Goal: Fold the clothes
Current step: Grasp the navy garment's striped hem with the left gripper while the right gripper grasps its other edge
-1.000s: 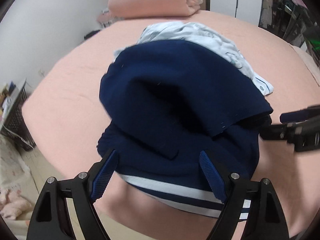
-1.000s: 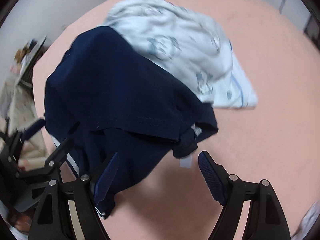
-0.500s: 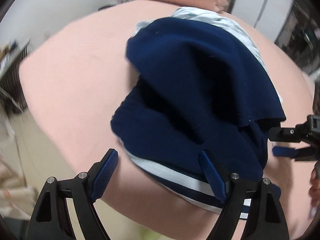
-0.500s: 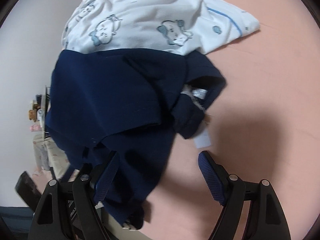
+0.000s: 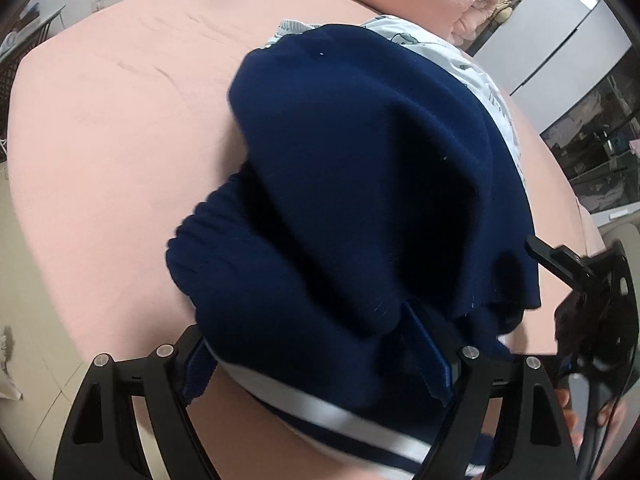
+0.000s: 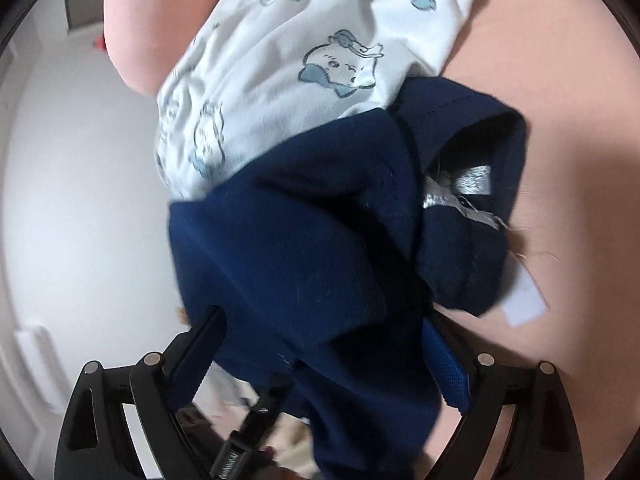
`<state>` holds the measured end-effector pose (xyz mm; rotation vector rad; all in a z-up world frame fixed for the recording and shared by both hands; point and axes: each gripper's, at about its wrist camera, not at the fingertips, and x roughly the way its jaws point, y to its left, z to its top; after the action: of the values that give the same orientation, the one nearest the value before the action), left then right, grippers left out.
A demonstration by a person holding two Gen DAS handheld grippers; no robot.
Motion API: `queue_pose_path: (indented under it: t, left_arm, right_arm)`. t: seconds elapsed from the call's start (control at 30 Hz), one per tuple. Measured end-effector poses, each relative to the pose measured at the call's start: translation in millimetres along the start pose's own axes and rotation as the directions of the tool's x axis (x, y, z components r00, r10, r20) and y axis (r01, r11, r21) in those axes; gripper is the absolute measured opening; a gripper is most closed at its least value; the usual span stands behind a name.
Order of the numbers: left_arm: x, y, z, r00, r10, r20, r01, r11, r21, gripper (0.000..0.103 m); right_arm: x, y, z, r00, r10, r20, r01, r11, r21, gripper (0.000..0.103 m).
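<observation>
**A:** The left hand-held gripper [image 5: 316, 344] has its blue-padded fingers spread wide on either side of the rumpled navy-blue knit garment with white stripes at its hem [image 5: 360, 184]. Cloth lies between them, but nothing shows them pinching it. Where does the garment lie?

**B:** It is on the bed's pink sheet [image 5: 112, 128], straight ahead of that hand-held gripper and running away from it. The striped hem is the near end. The far end rests on a white cotton garment printed with blue cartoon animals [image 6: 288, 60].

**A:** And the right hand-held gripper [image 6: 332, 364]?

**B:** It is just as wide open, with a navy fold draped between its fingers and no visible clamp. It comes in at the navy garment's right edge, where the turned-out neck opening and its white label [image 6: 524, 296] show.

**A:** So which one is nearer the hem?

**B:** The left one, by the look of it, with the stripes directly under its fingers. Judging from this, the next fold depends on both closing along that near edge, which lies crosswise to the garment's length.
</observation>
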<state>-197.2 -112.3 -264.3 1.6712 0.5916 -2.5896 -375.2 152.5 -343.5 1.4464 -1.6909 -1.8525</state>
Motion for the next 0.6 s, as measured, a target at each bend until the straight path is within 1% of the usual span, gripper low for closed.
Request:
queue_pose_path:
  t: [0.07,0.13,0.17,0.23,0.27,0.43,0.53,0.57,0.6]
  left_arm:
    - [5.7,-2.4,-3.0,1.000,0.011,-0.003,-0.011,1.000,0.017,0.087]
    - [7.0,-1.6,-9.4,1.000,-0.002,0.015,0.002,0.999,0.035,0.088]
    - [7.2,-0.7,-12.2,1.000,-0.011,0.022,0.010,0.999,0.038,0.089]
    - [9.6,0.0,-18.4,0.999,-0.020,0.038,0.018,0.999,0.046,0.089]
    - [10.7,-0.9,-20.9,0.999,-0.018,0.044,0.016,0.999,0.052,0.089]
    - [17.3,-11.3,-34.1,0.997,0.024,0.072,-0.032,0.993,0.111,0.089]
    - [19.5,-12.6,-43.9,0.994,0.025,0.108,-0.036,0.994,0.106,0.089]
    - [19.6,-11.7,-46.3,0.993,0.018,0.116,-0.029,0.995,0.094,0.089]
    - [19.7,-10.6,-48.3,0.993,0.012,0.122,-0.022,0.997,0.079,0.089]
  right_arm:
    - [-1.1,-2.8,1.5,0.999,0.047,0.001,-0.047,0.999,0.003,0.094]
    - [-1.5,-0.4,1.6,0.997,0.073,-0.026,-0.073,0.997,-0.033,0.094]
    - [0.3,2.8,1.7,0.996,0.073,-0.055,-0.076,0.995,-0.066,0.094]
    - [4.8,10.1,1.6,0.992,0.053,-0.113,-0.068,0.989,-0.133,0.093]
    - [6.4,12.8,1.3,0.991,0.040,-0.126,-0.059,0.987,-0.153,0.092]
    - [11.3,27.2,2.0,0.993,-0.018,-0.120,-0.009,0.976,-0.217,0.091]
    - [11.7,32.4,4.2,0.992,-0.053,-0.117,0.022,0.967,-0.255,0.080]
    - [9.7,32.4,5.3,0.992,-0.061,-0.108,0.030,0.964,-0.263,0.071]
    - [7.9,31.6,6.4,0.993,-0.068,-0.100,0.038,0.962,-0.270,0.059]
